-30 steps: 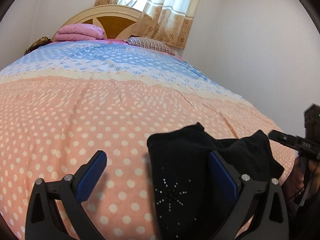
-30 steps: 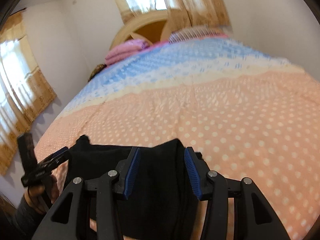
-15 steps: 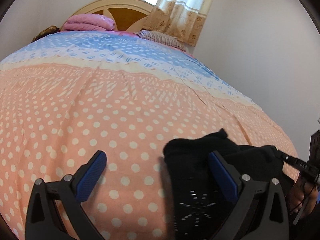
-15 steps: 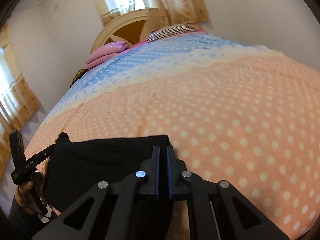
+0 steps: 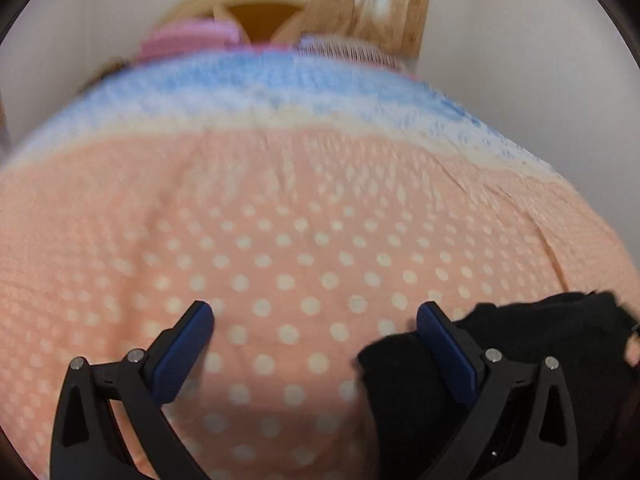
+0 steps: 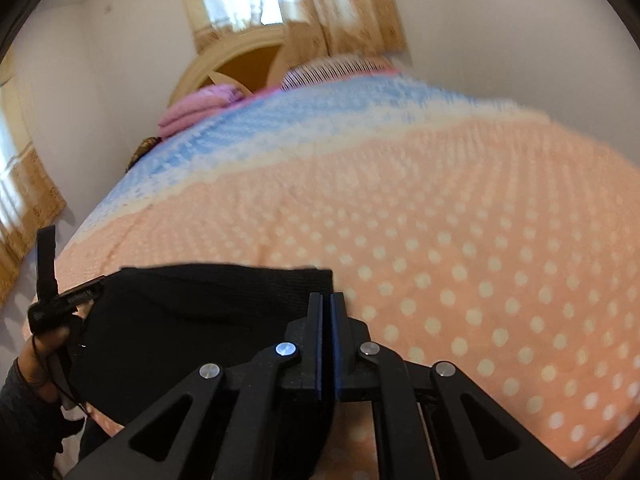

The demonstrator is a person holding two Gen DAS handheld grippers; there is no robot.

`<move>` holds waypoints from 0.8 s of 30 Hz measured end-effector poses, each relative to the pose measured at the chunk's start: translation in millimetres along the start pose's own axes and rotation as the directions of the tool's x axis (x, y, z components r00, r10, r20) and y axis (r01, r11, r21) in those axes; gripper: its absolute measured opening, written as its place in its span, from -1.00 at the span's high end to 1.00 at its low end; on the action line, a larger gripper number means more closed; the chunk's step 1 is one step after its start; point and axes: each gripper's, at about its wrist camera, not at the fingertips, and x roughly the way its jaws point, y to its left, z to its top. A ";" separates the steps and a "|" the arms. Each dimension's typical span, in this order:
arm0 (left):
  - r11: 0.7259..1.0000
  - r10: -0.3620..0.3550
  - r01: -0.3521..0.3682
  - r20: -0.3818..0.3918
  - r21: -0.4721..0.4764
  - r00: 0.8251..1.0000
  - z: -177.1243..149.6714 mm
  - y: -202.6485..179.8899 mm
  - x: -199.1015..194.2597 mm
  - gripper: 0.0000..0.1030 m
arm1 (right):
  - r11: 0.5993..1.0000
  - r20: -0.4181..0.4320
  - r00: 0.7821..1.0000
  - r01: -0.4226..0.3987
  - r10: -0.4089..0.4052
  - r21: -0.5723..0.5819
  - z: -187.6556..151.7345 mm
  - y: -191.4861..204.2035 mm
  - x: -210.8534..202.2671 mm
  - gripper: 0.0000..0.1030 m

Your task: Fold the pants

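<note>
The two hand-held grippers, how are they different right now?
The left hand-held gripper is wide open with only dotted blanket between its fingers; the right hand-held gripper is shut on the black pants. The left one sits beside the pants; the right one pinches their edge. Both have blue pads and black frames.

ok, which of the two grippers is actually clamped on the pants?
The right gripper: its blue pads are pressed together on the edge of the black pants. The left gripper is wide open, only polka-dot bedspread between its fingers.
</note>
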 end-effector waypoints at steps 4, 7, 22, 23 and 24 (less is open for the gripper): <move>1.000 0.024 -0.024 0.016 -0.001 1.000 2.7 3.7 -3.5 -1.00 | 0.998 -0.013 1.000 0.020 -0.020 -0.053 -3.8 6.1 1.3 0.93; 0.999 0.012 -0.008 0.084 -0.047 0.996 -2.4 12.8 -24.2 -1.00 | 0.998 0.027 1.000 0.017 -0.015 -0.062 -2.0 11.1 -15.5 0.91; 0.995 -0.045 0.035 0.113 0.090 0.993 -56.0 -23.2 -74.3 -1.00 | 0.960 -0.114 0.980 -0.182 0.161 -0.211 -47.2 56.7 -22.0 0.20; 0.995 -0.039 0.031 0.086 0.096 0.996 -58.7 -23.6 -66.8 -1.00 | 0.961 -0.115 0.979 -0.188 0.167 -0.202 -50.8 53.2 -16.9 0.19; 0.995 -0.040 0.033 0.073 0.092 0.997 -60.3 -21.9 -61.8 -1.00 | 0.960 -0.093 0.978 -0.201 0.186 -0.198 -51.9 49.9 -17.3 0.19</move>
